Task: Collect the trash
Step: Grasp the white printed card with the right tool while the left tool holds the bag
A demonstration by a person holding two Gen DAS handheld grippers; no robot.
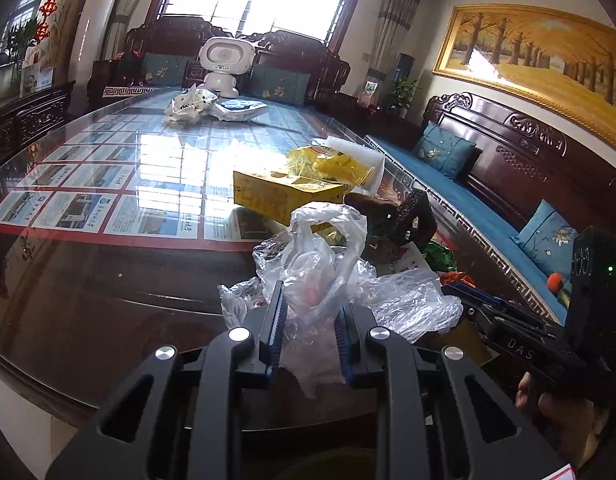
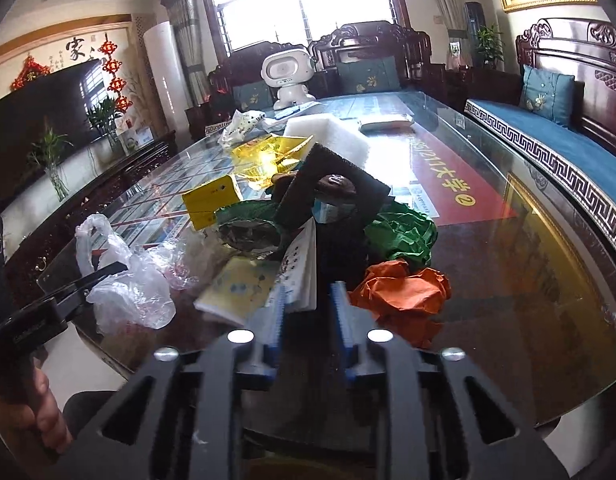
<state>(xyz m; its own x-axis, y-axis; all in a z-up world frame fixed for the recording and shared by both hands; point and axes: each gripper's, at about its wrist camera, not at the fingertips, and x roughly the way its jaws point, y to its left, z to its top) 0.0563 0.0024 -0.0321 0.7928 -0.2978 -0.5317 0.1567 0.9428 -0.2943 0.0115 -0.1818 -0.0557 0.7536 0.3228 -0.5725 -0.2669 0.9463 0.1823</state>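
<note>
A heap of trash lies on the glass-topped table. My left gripper is shut on a clear plastic bag, which bulges up between its blue pads; from the right wrist view the same gripper pinches the bag at the left. My right gripper is open just above the table, with a white booklet's corner at its left fingertip and crumpled orange paper beside its right finger. Green paper, a black pad and a yellow box lie beyond.
Yellow foil and white foam sit behind the yellow box. A crumpled white bag and a white robot toy are at the far end. A wooden sofa with blue cushions runs along the right.
</note>
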